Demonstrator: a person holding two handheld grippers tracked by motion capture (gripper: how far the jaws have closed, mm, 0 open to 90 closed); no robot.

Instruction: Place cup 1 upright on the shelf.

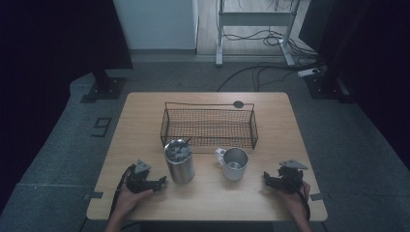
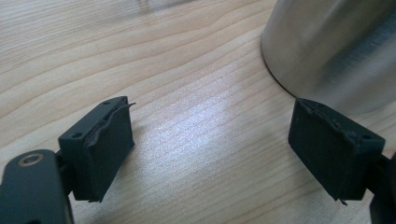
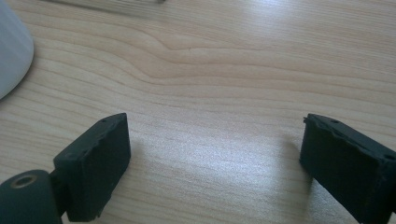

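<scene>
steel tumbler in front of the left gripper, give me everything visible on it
The steel tumbler is a tall cylinder of brushed metal. It stands upright on the wooden table, just in front of the wire basket's left end and to the left of the metal mug. Its top is closed by a lid, with a thin dark stick, perhaps a straw, slanting out of it. The left gripper is beside its base with jaws open, not touching it. The left gripper view shows its lower wall, smooth and softly reflective.

Each black tool [image 1: 161, 182] [image 1: 265, 178] bears a grey three-cornered plate, a trailing black cable and seemingly frayed pads [image 2: 112, 140].
</scene>
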